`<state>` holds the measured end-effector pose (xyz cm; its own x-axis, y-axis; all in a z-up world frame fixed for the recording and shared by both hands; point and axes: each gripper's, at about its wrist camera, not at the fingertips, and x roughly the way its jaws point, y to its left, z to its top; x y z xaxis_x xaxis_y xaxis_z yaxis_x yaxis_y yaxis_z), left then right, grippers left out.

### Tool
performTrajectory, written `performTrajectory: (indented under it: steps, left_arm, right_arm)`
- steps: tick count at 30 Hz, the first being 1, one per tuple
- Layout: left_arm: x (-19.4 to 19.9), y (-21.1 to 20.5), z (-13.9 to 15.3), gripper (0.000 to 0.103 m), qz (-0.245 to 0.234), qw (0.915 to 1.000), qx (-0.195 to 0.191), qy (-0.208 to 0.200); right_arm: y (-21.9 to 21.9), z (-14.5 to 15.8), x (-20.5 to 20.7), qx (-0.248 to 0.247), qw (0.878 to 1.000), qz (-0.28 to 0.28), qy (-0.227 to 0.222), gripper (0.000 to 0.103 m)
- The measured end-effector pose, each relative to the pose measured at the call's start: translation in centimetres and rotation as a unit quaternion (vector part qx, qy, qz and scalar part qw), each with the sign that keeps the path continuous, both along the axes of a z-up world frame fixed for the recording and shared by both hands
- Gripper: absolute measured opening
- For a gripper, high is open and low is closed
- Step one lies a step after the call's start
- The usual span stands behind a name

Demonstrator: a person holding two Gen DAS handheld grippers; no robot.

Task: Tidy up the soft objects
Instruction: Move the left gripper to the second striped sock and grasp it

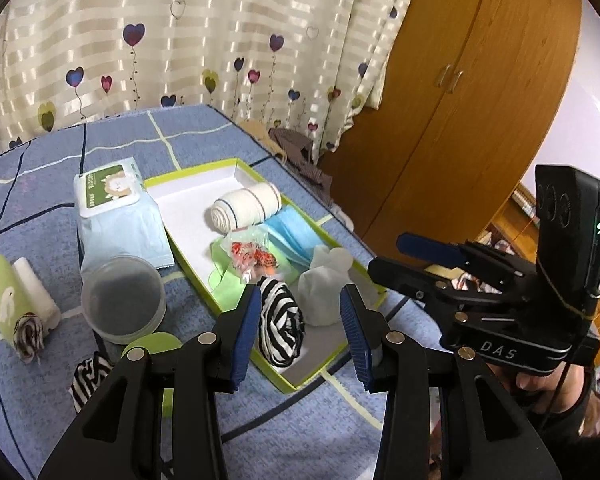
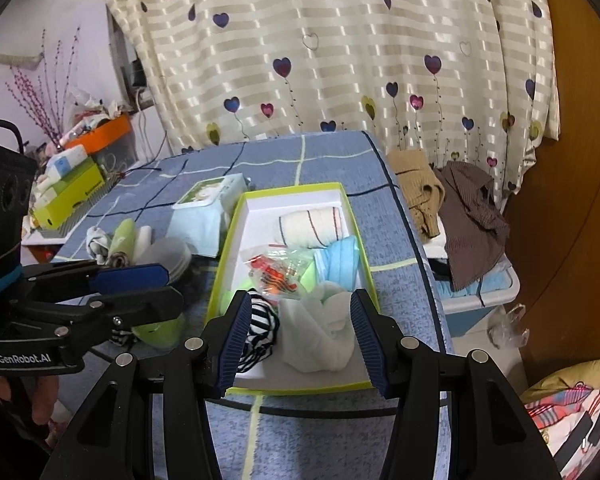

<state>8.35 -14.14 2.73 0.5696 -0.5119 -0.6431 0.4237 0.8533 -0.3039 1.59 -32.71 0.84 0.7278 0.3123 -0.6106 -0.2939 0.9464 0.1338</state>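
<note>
Green rolled cloth [image 1: 5,300] at far left on the blue checked surface [image 1: 204,132], clear round container [image 1: 123,298], left gripper [image 1: 300,334] released above striped cloth [image 1: 282,330] in the green-rimmed box [image 1: 198,169], right gripper [image 2: 300,342] released over white cloth [image 2: 320,336] in the same box.

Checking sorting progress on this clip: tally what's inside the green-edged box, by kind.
Cream striped rolled towel: 1
Blue face mask stack: 1
Clear packet with red-orange contents: 1
Light green cloth: 1
Black-and-white striped cloth: 1
White cloth bundle: 1
Total in the box: 6
</note>
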Motion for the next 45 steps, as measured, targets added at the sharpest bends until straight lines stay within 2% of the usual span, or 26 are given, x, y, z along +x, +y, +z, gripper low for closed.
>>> performTrajectory:
  steps: [7,12,23,31,35,40,45]
  left_arm:
    - [-1.3,1.6,0.9,0.042,0.013,0.9997,-0.019,-0.011]
    - [-1.9,3.0,1.1,0.042,0.024,0.9993,-0.028,-0.012]
    - [-2.9,8.1,0.8,0.042,0.087,0.9956,-0.031,-0.015]
    - [-3.3,13.2,-1.2,0.042,0.150,0.9884,-0.023,0.005]
    - [-3.3,14.8,-2.4,0.042,0.167,0.9856,-0.017,0.020]
    - [-3.1,14.8,-4.0,0.042,0.160,0.9864,-0.006,0.039]
    - [-2.2,13.7,-6.5,0.043,0.137,0.9881,0.023,0.068]
  right_arm:
    - [1.3,0.9,-1.1,-0.006,1.000,0.007,-0.008,0.051]
    - [2.4,1.3,-1.6,-0.008,1.000,0.015,-0.013,0.057]
    - [5.2,1.9,-2.1,-0.013,0.999,0.034,-0.015,0.059]
    - [7.6,1.9,-2.1,-0.015,0.998,0.063,-0.016,0.061]
    - [8.5,1.8,-1.9,-0.016,0.997,0.074,-0.013,0.061]
    - [9.2,1.6,-1.8,-0.019,0.996,0.083,-0.011,0.061]
    - [9.3,1.2,-1.3,-0.023,0.996,0.083,-0.005,0.061]
